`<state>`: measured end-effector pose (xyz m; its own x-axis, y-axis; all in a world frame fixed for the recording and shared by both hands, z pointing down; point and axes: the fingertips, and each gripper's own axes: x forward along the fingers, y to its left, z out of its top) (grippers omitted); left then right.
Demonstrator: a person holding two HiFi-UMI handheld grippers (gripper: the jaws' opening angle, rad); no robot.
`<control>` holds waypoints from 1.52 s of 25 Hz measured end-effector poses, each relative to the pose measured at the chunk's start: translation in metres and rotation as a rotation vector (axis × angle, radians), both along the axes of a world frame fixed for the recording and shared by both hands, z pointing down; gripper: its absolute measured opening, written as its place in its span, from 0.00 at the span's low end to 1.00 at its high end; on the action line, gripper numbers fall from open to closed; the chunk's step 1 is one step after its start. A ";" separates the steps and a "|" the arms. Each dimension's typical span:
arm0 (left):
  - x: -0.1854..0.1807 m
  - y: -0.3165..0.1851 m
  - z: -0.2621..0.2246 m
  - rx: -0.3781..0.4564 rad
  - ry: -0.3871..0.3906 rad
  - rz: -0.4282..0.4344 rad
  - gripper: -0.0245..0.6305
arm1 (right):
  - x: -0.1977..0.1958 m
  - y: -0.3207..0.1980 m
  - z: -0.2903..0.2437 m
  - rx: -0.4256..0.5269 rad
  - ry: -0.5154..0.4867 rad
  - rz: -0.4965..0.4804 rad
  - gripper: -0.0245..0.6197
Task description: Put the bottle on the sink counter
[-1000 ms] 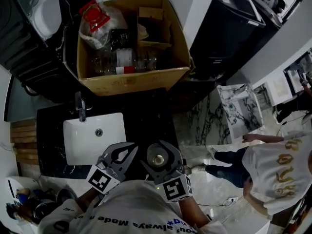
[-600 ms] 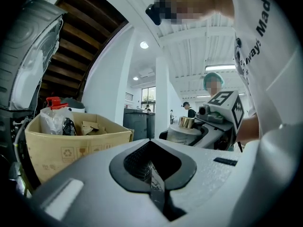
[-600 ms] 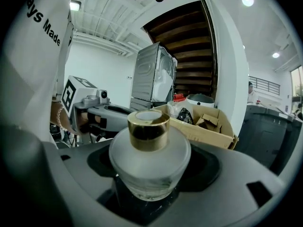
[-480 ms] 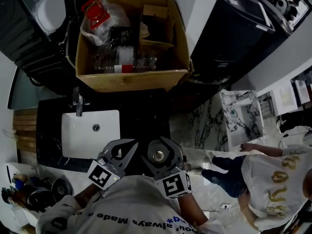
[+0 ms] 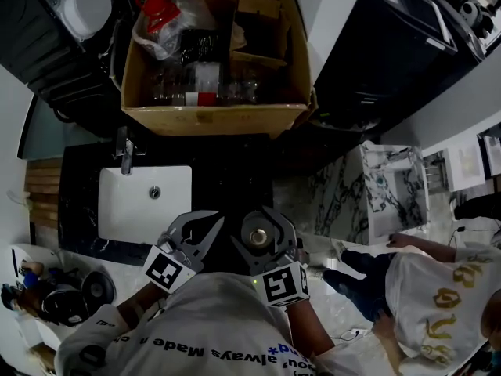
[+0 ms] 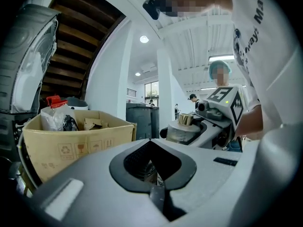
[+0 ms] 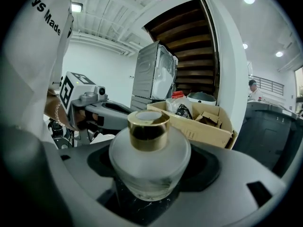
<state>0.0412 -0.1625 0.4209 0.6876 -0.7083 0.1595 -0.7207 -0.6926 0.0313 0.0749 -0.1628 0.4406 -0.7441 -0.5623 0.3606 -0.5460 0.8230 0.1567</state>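
- The right gripper (image 5: 259,224) has its jaws closed round a squat frosted bottle (image 7: 149,162) with a gold cap (image 7: 148,129). The bottle stands upright in the padded hollow between them.
- The left gripper (image 5: 205,232) sits just left of it at lower centre. Its jaws are drawn together with nothing between them.
- From the head view, the bottle hangs over the near edge of the black counter (image 5: 231,182), right of the white sink (image 5: 141,206).
- The counter strip between the sink's right rim and the counter's right edge is bare.
- The tap (image 5: 125,151) stands at the sink's far rim, toward the left of the frame.
- A cardboard box (image 5: 211,120) of bottles fills the upper centre. Its front wall lines the counter's far edge.
- A red-capped jug (image 5: 156,10) pokes out at the box's upper left corner.
- Beyond the counter's right edge is marbled floor (image 5: 337,186).
- A person in a white shirt (image 5: 438,296) stands at the lower right, well apart from the grippers.
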 end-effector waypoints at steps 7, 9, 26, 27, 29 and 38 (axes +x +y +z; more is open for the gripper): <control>0.002 -0.013 0.017 -0.022 -0.012 0.006 0.04 | -0.005 -0.025 0.024 0.004 0.017 0.008 0.56; 0.002 -0.018 0.021 -0.027 -0.016 0.013 0.04 | -0.007 -0.034 0.028 0.005 0.017 0.010 0.56; 0.004 -0.100 0.095 -0.095 -0.041 0.033 0.04 | -0.028 -0.124 0.114 -0.022 0.065 0.033 0.56; 0.004 -0.104 0.101 -0.102 -0.040 0.036 0.04 | -0.029 -0.129 0.120 -0.029 0.064 0.036 0.56; 0.003 -0.113 0.110 -0.129 -0.028 0.033 0.04 | -0.032 -0.139 0.132 -0.043 0.062 0.042 0.56; -0.005 -0.142 0.162 -0.182 -0.088 0.026 0.04 | -0.039 -0.164 0.185 -0.094 0.077 0.034 0.56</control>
